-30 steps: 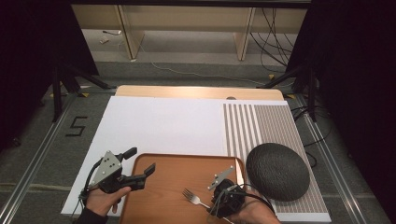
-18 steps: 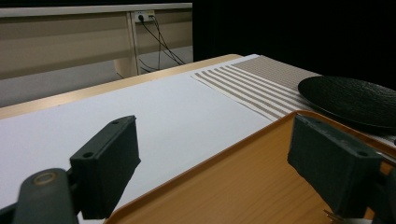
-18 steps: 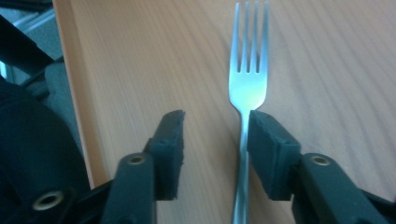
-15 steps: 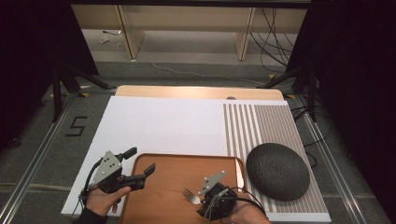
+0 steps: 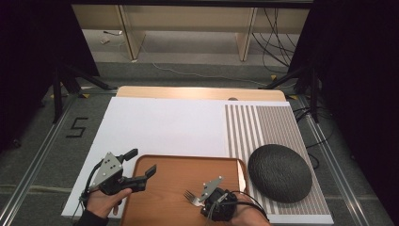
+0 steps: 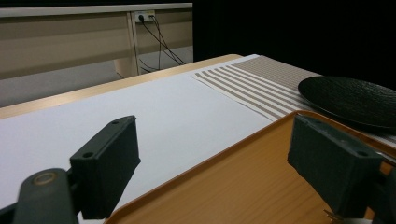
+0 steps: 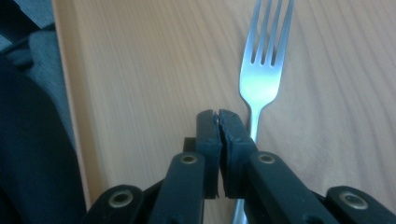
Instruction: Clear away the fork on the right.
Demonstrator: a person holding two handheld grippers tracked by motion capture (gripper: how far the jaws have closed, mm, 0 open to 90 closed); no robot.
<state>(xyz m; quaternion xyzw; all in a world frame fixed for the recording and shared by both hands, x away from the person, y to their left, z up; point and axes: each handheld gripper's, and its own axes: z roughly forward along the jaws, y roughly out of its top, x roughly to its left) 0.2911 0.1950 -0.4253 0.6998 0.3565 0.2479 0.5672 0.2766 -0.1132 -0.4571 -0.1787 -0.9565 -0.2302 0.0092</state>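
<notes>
Wooden tray [image 5: 164, 188] sits on a white sheet [image 5: 160, 127] beside a striped mat [image 5: 263, 127], dark room around. Left gripper [image 5: 141, 162] jaws are wide open; right gripper [image 5: 200, 200] jaws have just been closing and now meet with nothing between them, fork [image 7: 261, 70] lying alongside

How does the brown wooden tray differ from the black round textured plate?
Brown rectangular wooden tray is smooth; black round plate is rough-textured. Tray lies mostly on the white sheet, plate on the striped mat. Tray carries a silver fork; plate is bare. Both lie flat.

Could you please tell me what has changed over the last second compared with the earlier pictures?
The right gripper has just closed its jaws; they meet beside the fork, whose handle passes behind them, so a grip is unclear. The left gripper, tray and black plate stayed put.
</notes>
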